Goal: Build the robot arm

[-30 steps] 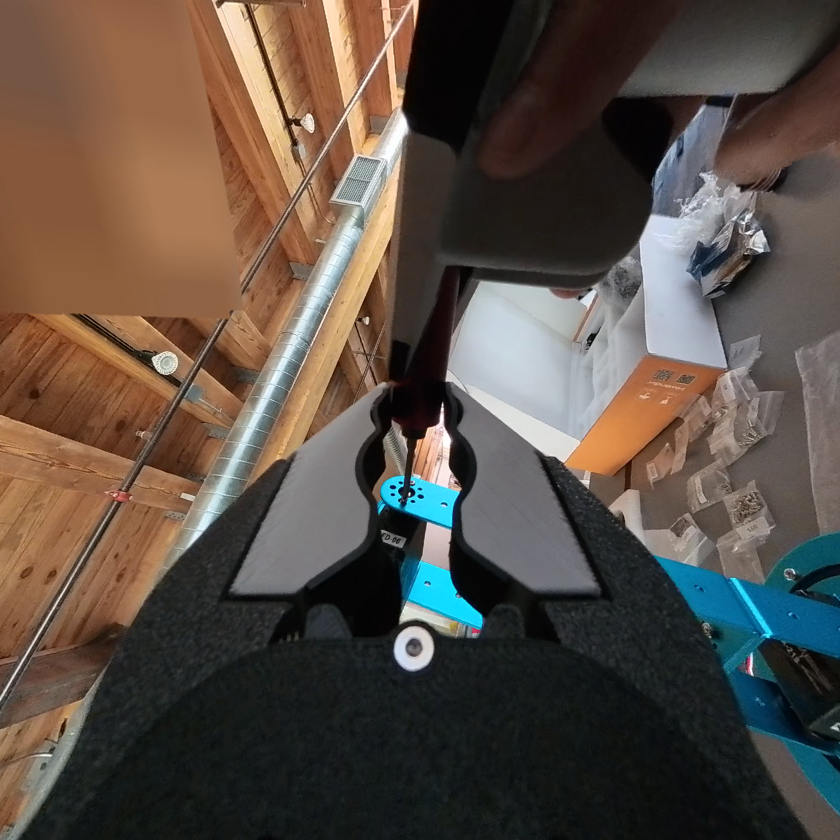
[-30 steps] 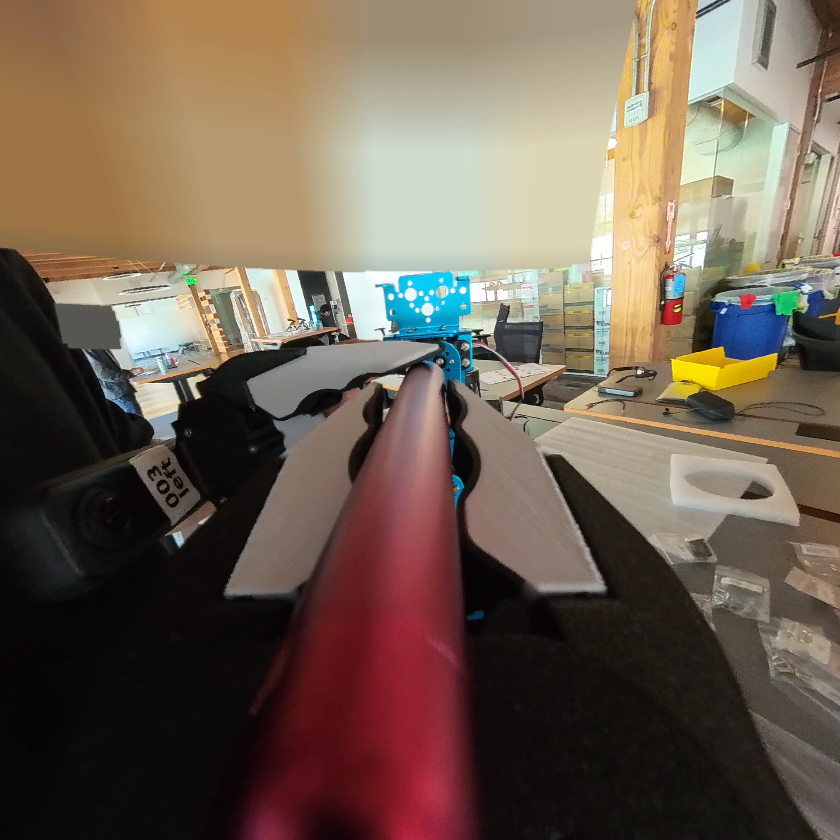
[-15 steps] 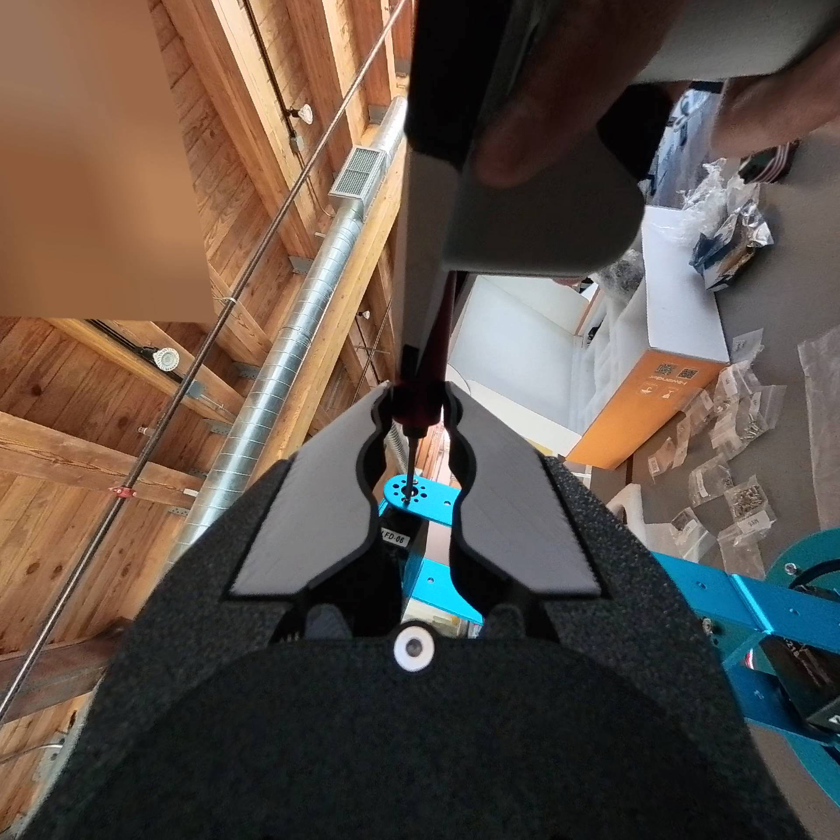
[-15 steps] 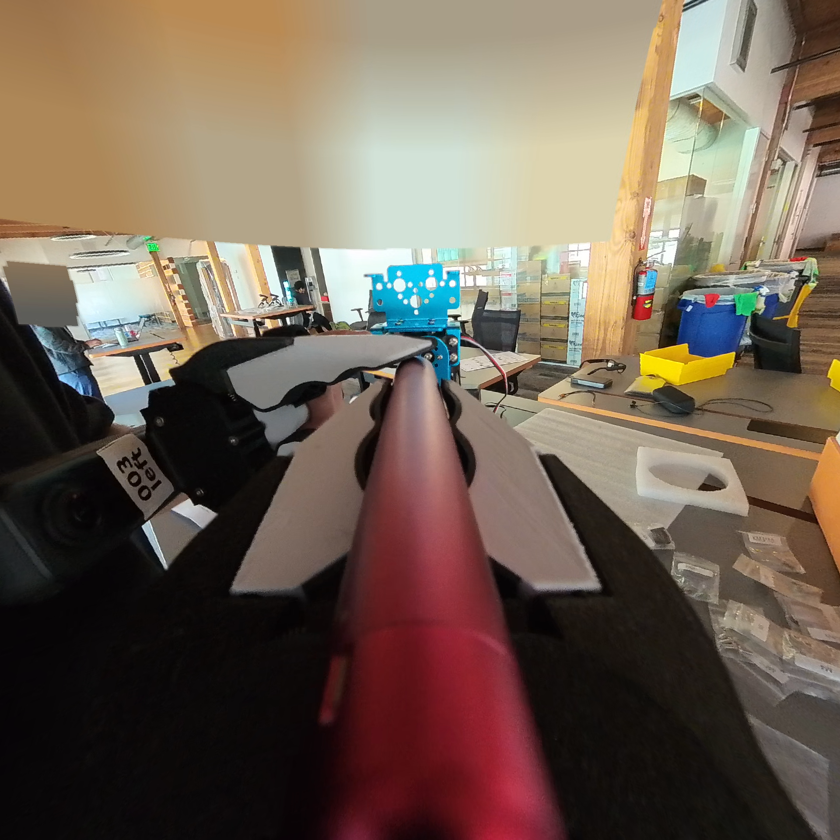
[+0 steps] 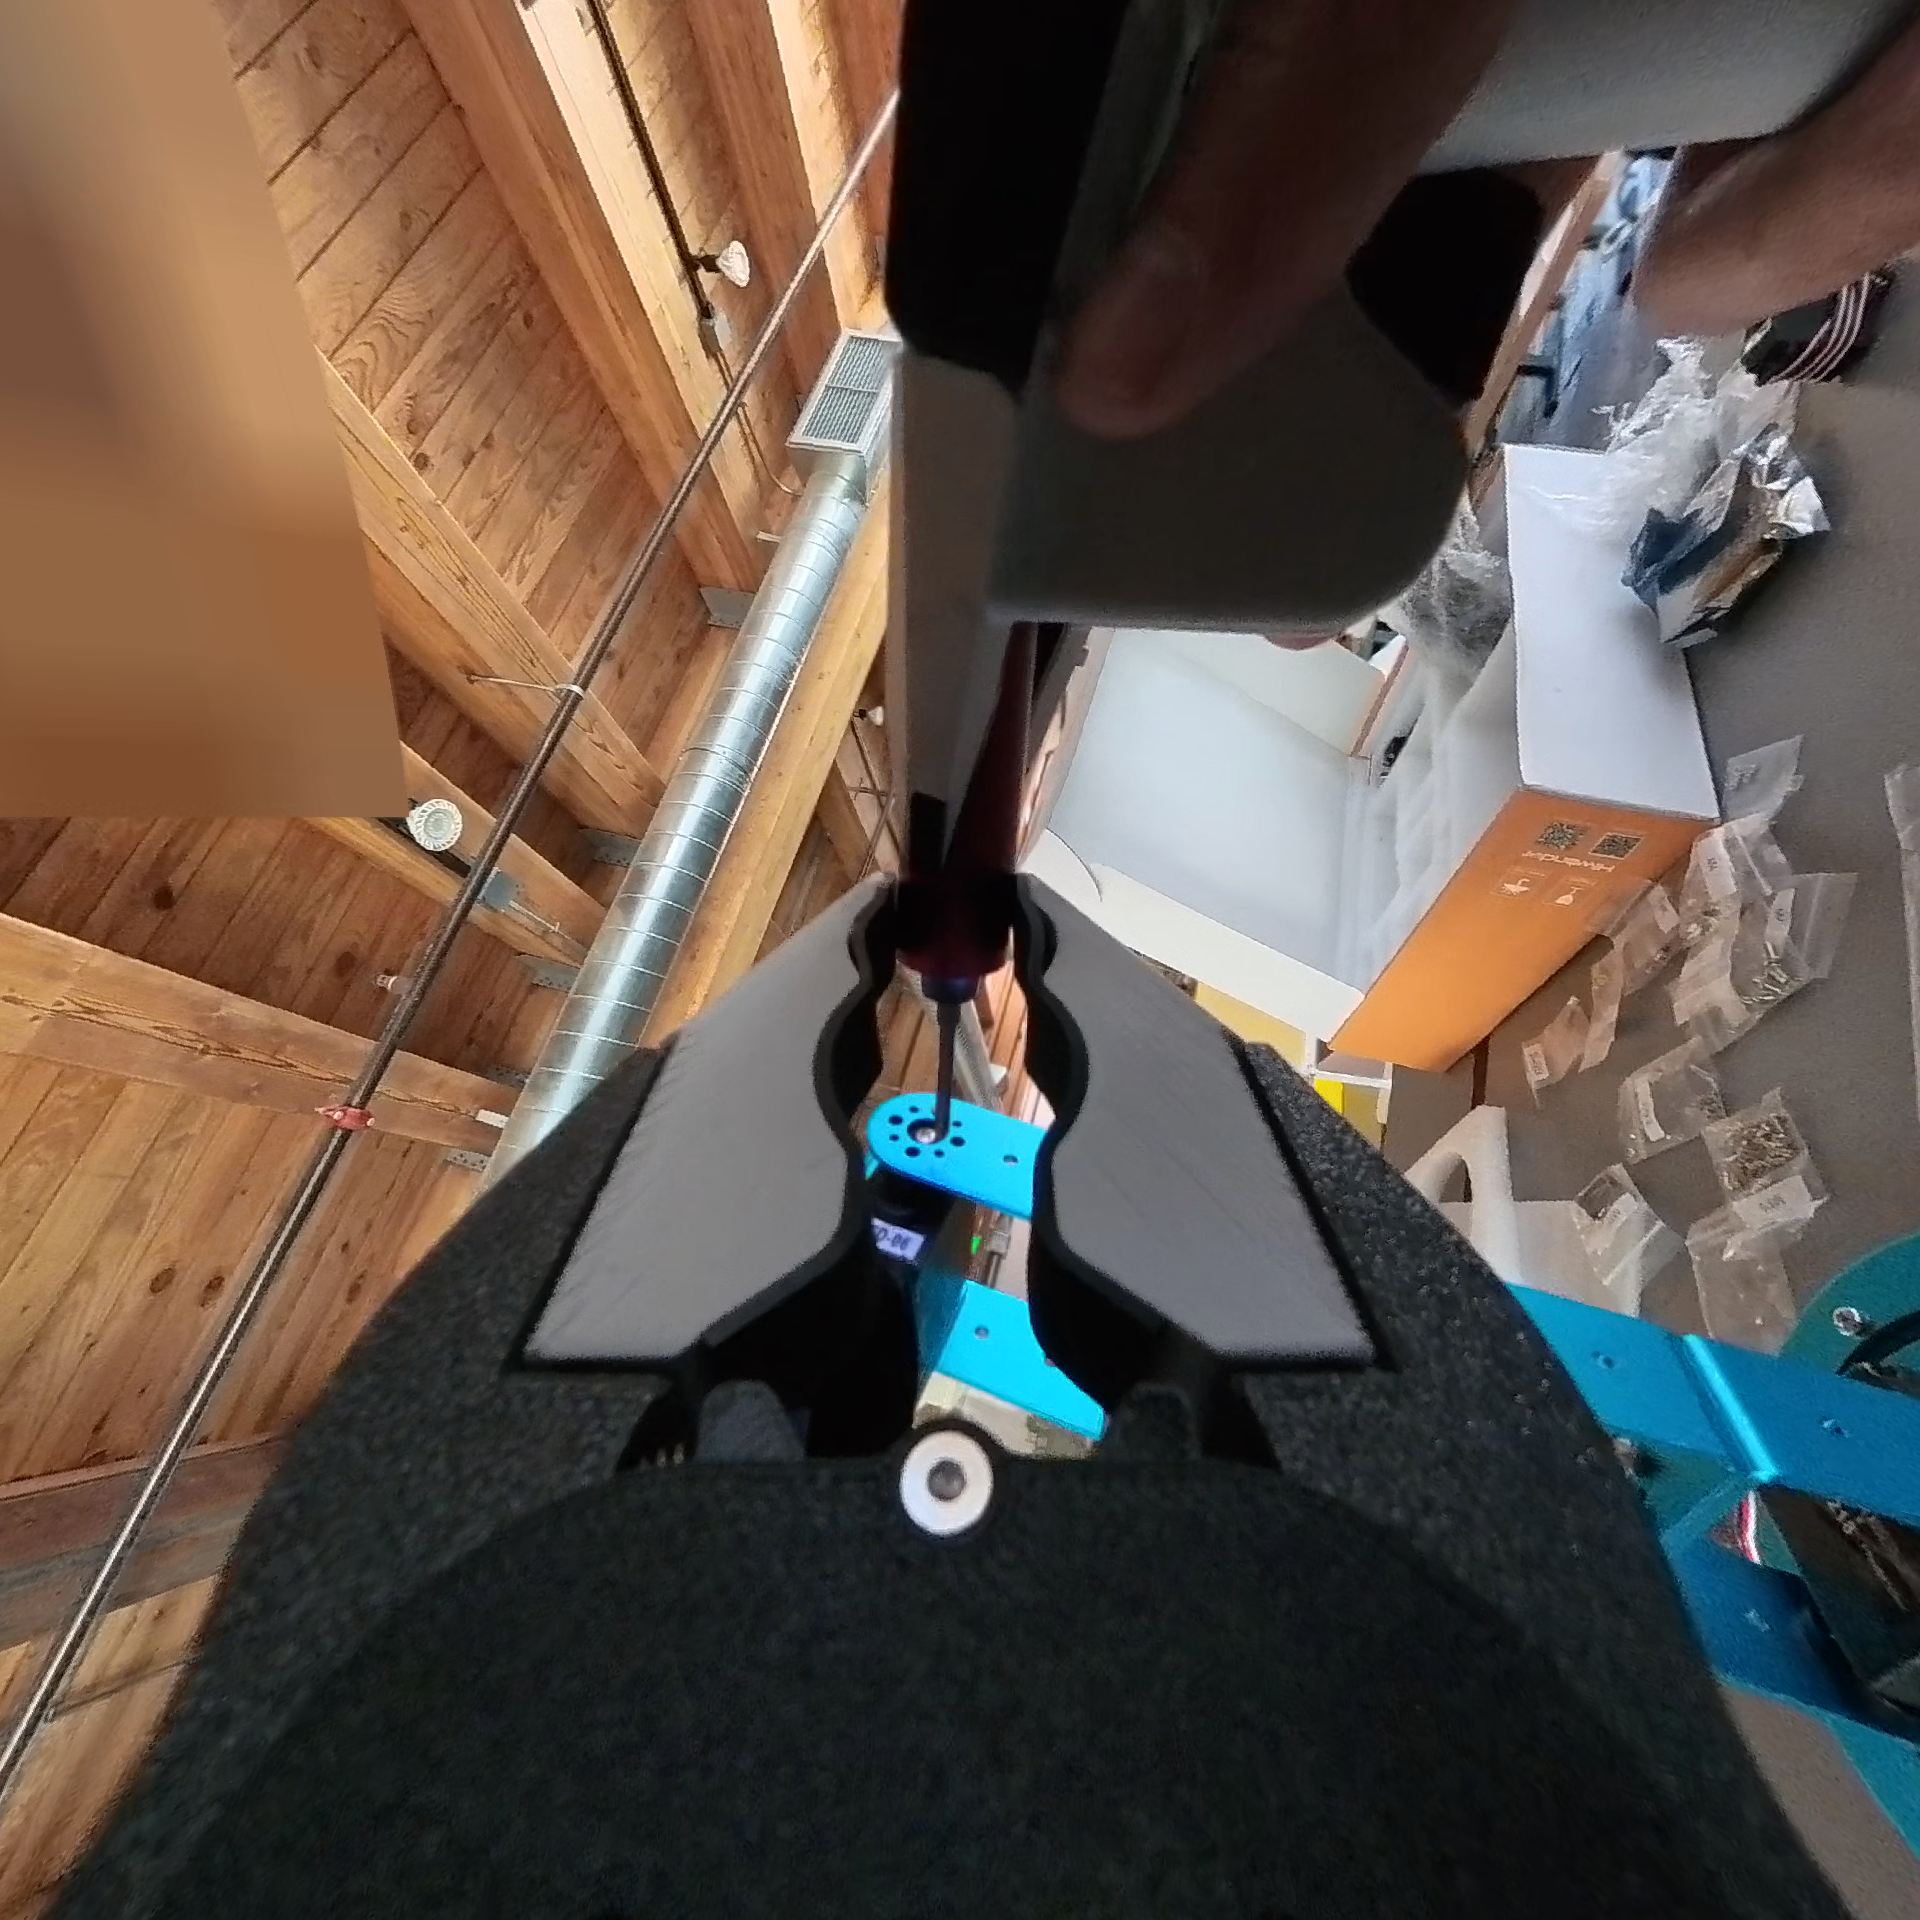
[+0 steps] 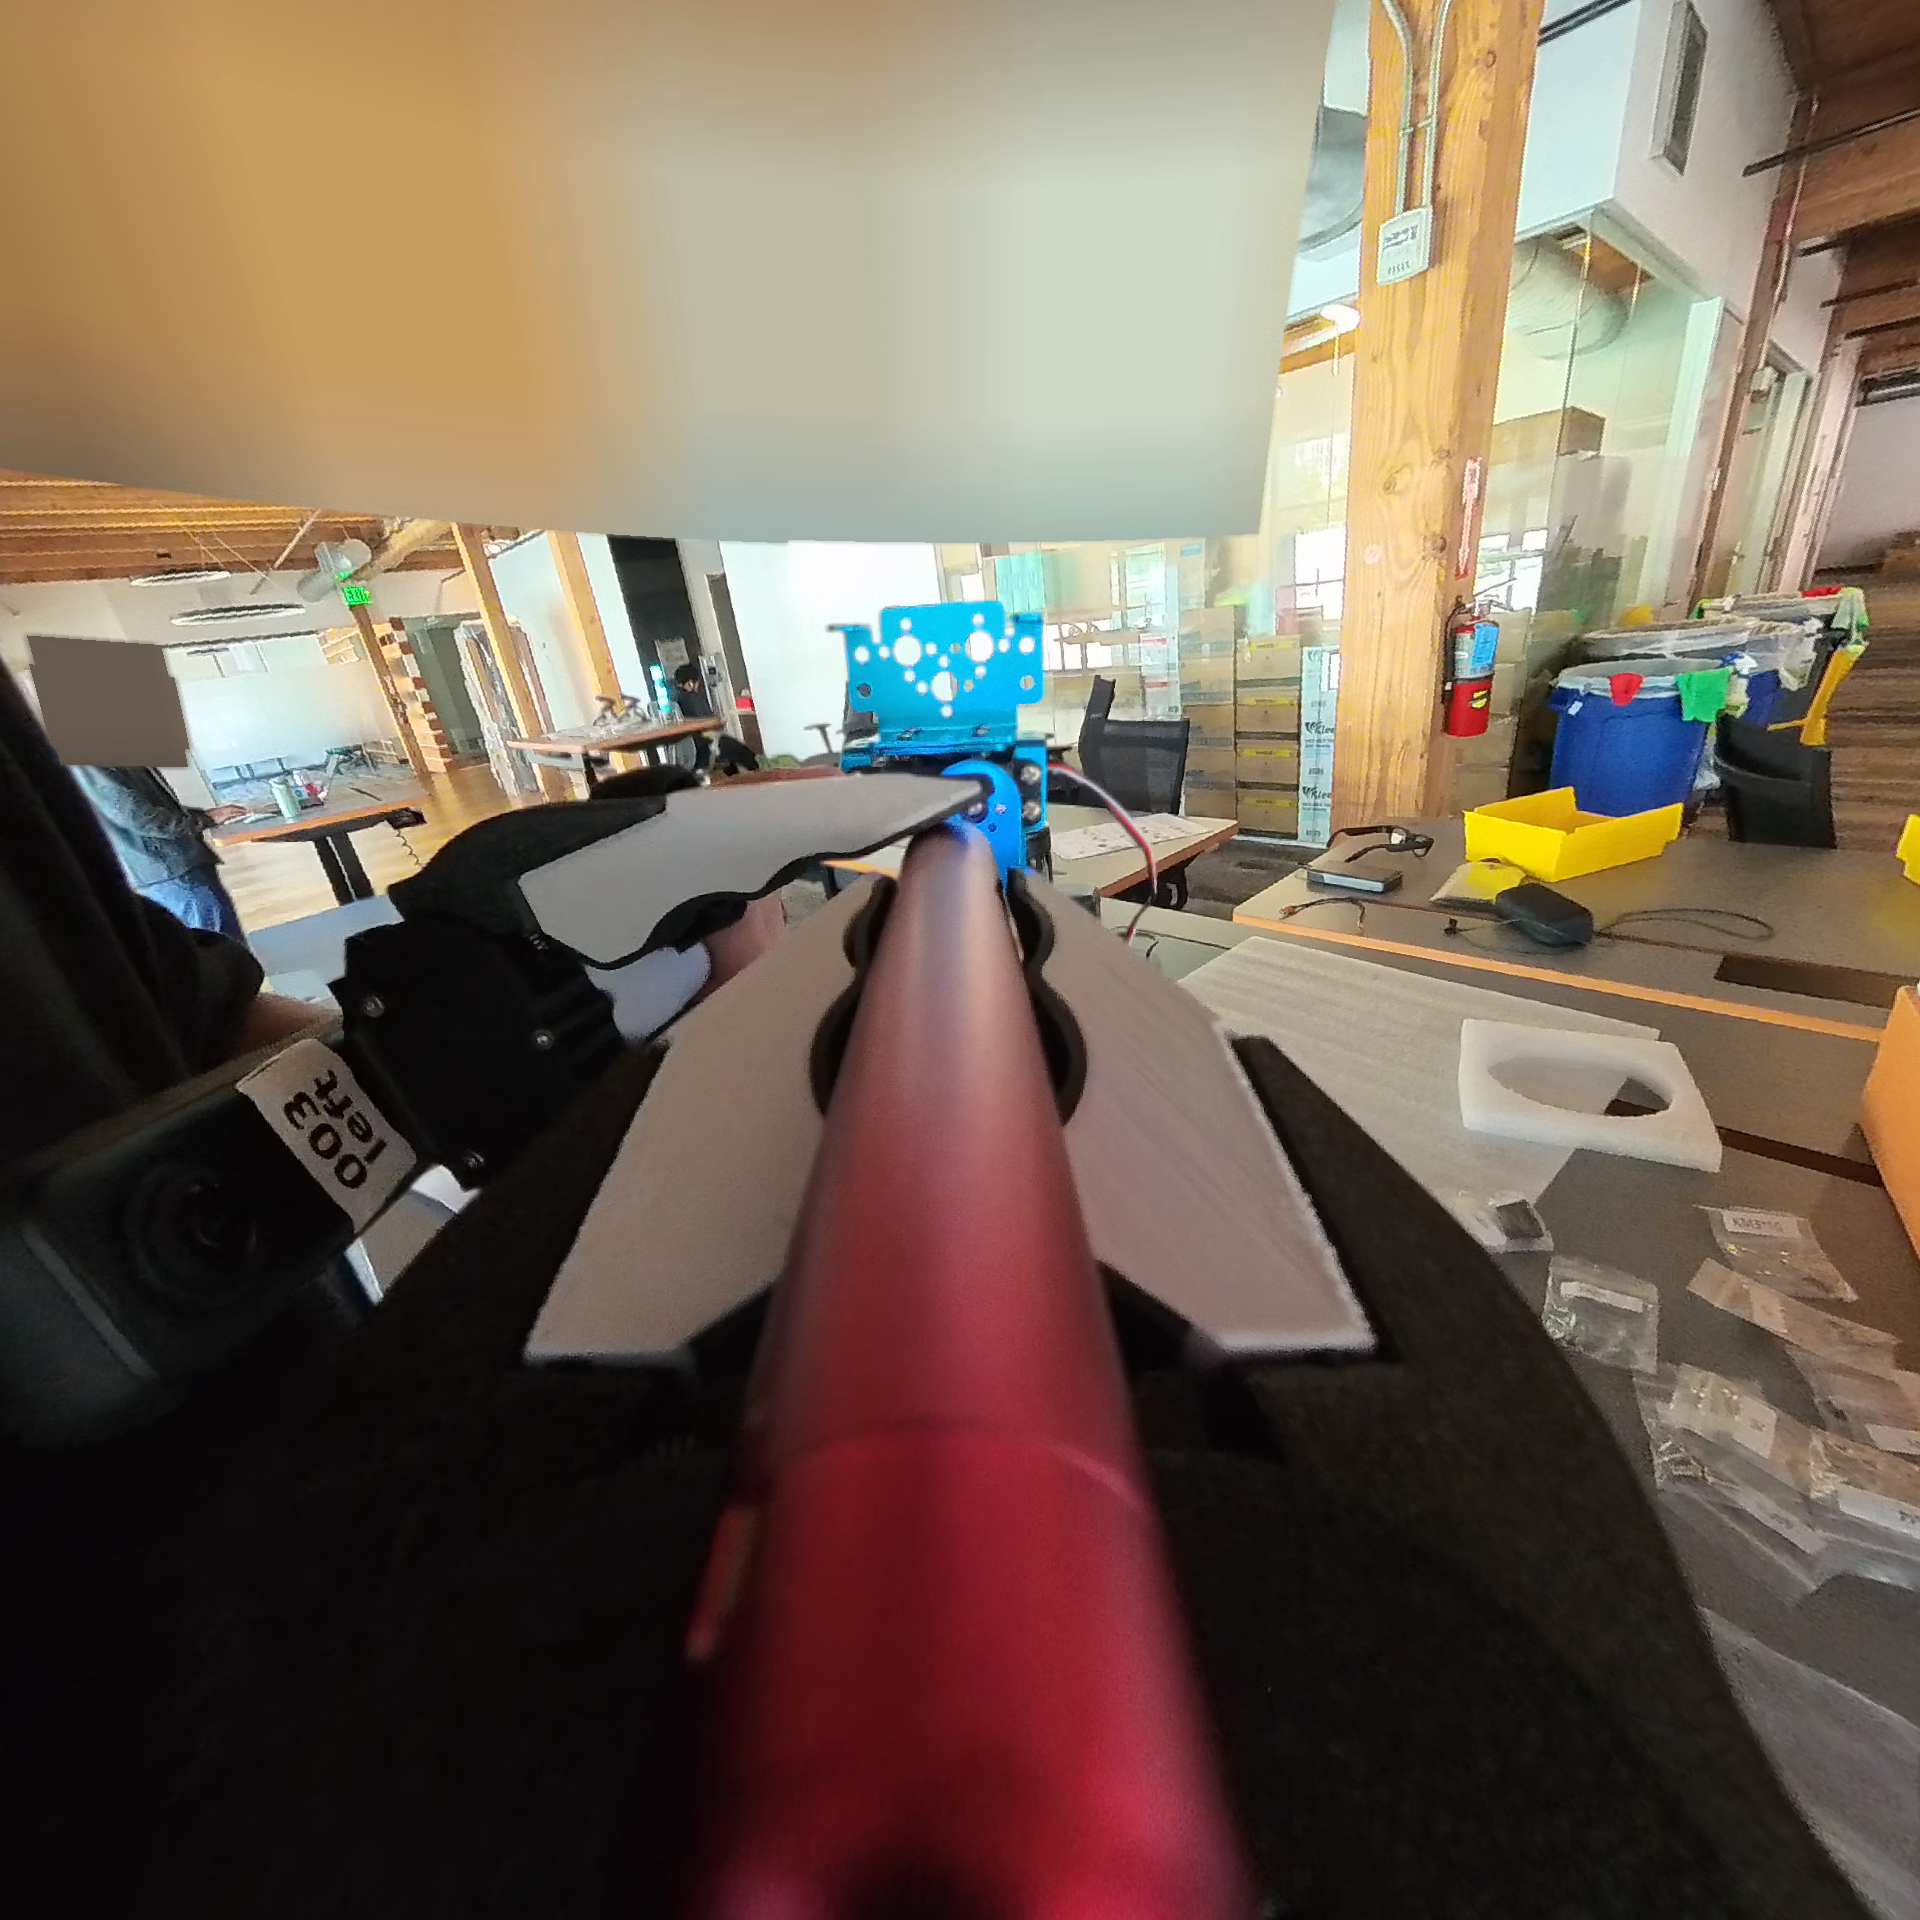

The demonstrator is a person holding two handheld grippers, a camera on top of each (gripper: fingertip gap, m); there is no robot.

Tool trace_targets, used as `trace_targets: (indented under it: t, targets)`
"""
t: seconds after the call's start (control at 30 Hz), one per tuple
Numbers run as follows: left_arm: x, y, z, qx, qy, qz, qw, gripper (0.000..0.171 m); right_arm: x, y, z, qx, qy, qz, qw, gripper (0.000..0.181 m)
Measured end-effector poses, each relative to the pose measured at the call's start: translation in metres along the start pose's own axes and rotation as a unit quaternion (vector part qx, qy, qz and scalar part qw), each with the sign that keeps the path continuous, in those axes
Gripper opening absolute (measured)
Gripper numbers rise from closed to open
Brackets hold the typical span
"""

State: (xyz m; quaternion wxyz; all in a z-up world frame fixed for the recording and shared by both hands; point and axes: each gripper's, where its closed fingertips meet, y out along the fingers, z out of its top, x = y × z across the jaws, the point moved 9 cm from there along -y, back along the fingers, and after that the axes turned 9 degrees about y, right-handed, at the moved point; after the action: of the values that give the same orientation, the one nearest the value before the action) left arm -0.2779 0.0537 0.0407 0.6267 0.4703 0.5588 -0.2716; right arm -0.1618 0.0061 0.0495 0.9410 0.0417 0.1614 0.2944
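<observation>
Red screwdriver [image 6: 935, 1299] sits clamped in the right gripper [image 6: 940, 883], tip on a blue bracket [image 5: 951, 1143]; left gripper [image 5: 951, 914] jaws narrowly flank the shaft.

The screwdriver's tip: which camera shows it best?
The left wrist view: the red screwdriver shows its thin bit meeting the blue servo horn. In the right wrist view its handle fills the frame and hides the tip.

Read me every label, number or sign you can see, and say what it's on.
I won't quote writing; these carry it.
White tag on the black camera.
Orange box: print, codes.
White label under the blue bracket.
Sign on the wooden post.
Parts bags: labels too small.
</observation>
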Motion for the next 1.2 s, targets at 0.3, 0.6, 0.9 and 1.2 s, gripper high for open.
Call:
trace_targets:
  t: [0.3, 0.6, 0.9, 1.2]
  targets:
    - [-0.012, -0.075, -0.069, -0.164, -0.185, -0.052, 0.967, 0.035, 0.027, -0.059, -0.036, -0.032, 0.04, -0.038, 0.998, 0.022]
    - [0.055, -0.199, -0.134, -0.411, -0.545, -0.194, 0.704, 0.034, 0.039, -0.098, -0.107, -0.143, 0.042, -0.104, 0.983, 0.022]
    - [0.077, -0.198, -0.103, -0.373, -0.67, -0.181, 0.616, 0.034, 0.038, -0.099, -0.106, -0.171, 0.065, -0.091, 0.979, 0.022]
    - [0.086, -0.158, -0.068, -0.267, -0.637, -0.201, 0.695, 0.019, 0.002, -0.009, -0.122, -0.19, -0.007, -0.083, 0.978, 0.022]
